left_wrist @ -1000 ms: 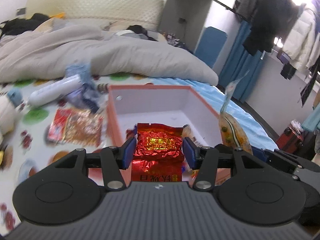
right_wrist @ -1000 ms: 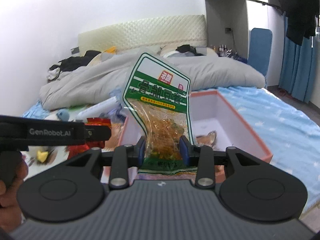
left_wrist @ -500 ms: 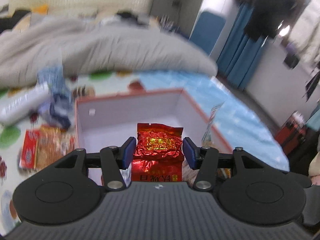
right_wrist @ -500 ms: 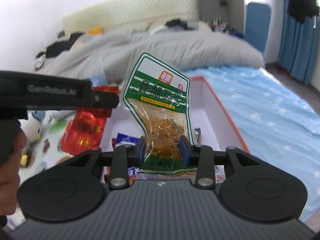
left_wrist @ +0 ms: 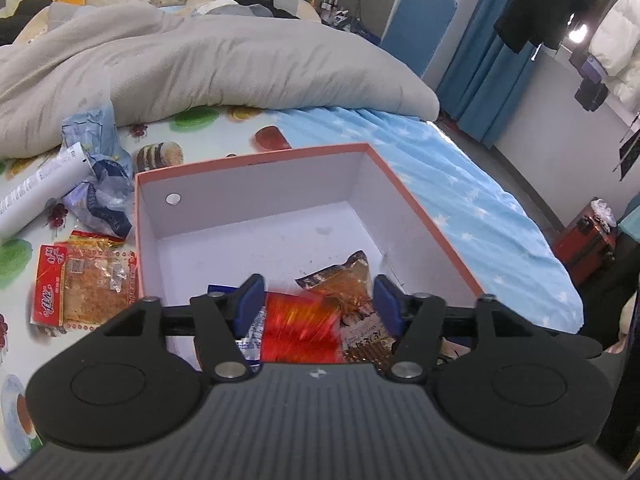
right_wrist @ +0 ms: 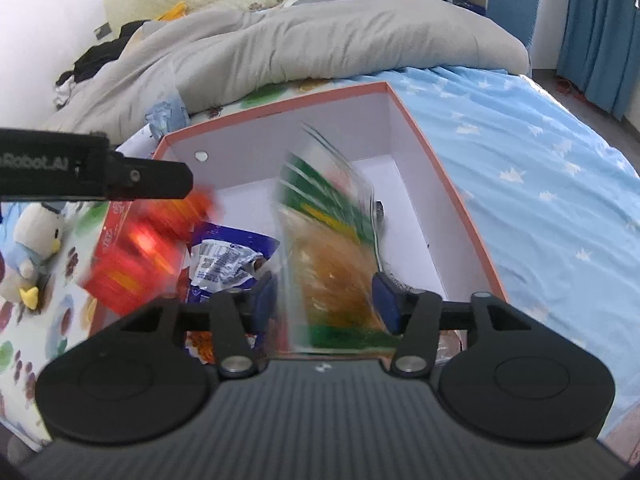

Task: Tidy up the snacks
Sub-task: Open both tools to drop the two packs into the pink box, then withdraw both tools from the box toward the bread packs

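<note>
An orange-rimmed box [left_wrist: 248, 158] with a white inside stands on the bed. My left gripper [left_wrist: 318, 300] hangs over its near end, jaws opening. A blurred red foil packet [left_wrist: 300, 328] drops between the pads, touching neither. Under it lie a brown snack pack [left_wrist: 344, 280] and a blue-white packet [left_wrist: 252, 328]. My right gripper [right_wrist: 324, 304] is also over the box [right_wrist: 280, 108], jaws opening. A blurred green-and-clear packet [right_wrist: 332, 248] tips loose between its pads. In this view the left gripper [right_wrist: 120, 176] reaches in from the left above the falling red packet [right_wrist: 148, 248].
Left of the box lie a flat red snack packet [left_wrist: 80, 280], crumpled blue bags [left_wrist: 96, 184] and a white tube [left_wrist: 36, 188]. A grey duvet [left_wrist: 200, 52] fills the back. A penguin plush [right_wrist: 32, 248] sits at the left. The bed edge and a red suitcase [left_wrist: 588, 240] are right.
Both grippers came in over the box and tipped downward. Their jaws have widened, and the red packet and the green packet, gripped before, now slip out blurred.
</note>
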`<state>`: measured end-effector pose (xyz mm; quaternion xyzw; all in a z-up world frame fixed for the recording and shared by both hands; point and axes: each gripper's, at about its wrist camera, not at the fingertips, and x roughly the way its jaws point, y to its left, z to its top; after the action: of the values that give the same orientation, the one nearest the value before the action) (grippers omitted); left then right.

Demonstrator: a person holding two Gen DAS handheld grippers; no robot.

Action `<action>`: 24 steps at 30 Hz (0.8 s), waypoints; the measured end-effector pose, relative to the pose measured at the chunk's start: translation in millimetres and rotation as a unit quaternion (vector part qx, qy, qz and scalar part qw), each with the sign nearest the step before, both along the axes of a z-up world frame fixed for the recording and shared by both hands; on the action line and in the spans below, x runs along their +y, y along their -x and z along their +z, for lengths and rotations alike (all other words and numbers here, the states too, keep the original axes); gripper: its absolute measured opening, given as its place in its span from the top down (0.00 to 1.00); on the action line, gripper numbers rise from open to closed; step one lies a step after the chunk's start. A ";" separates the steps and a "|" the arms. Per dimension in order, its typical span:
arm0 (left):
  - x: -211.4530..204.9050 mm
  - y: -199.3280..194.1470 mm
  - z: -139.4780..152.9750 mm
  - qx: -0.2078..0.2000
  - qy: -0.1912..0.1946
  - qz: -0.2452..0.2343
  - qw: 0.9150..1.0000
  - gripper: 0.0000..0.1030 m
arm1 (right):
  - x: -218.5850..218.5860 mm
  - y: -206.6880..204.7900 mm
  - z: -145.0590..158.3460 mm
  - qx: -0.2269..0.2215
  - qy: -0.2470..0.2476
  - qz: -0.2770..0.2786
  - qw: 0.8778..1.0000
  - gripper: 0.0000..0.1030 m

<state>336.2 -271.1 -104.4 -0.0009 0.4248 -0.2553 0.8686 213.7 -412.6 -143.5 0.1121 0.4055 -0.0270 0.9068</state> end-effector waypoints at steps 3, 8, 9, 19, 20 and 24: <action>7.6 4.5 5.1 -0.009 0.008 0.006 1.000 0.29 | -3.6 4.4 3.6 -0.011 -0.011 -0.005 1.000 0.46; 23.0 13.2 16.4 -0.020 0.020 0.012 1.000 0.29 | -2.8 11.0 13.8 -0.029 -0.014 -0.004 0.999 0.46; 26.3 17.1 19.5 -0.024 0.024 0.010 0.999 0.29 | -2.6 13.1 16.5 -0.034 -0.015 -0.006 0.999 0.46; 56.5 65.1 41.3 -0.076 0.031 0.007 0.997 0.25 | 13.1 44.2 45.6 -0.096 -0.004 0.005 0.995 0.46; 59.0 69.9 42.6 -0.080 0.031 0.007 0.996 0.25 | 15.3 47.2 47.3 -0.101 -0.002 0.005 0.995 0.46; 72.8 87.7 48.6 -0.102 0.038 0.003 0.994 0.22 | 24.3 60.9 48.7 -0.123 0.009 -0.001 0.992 0.14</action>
<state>248.5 -198.3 -55.8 -0.0087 0.3239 -0.2676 0.9074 152.7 -388.3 -94.7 0.1066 0.2901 -0.0174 0.9509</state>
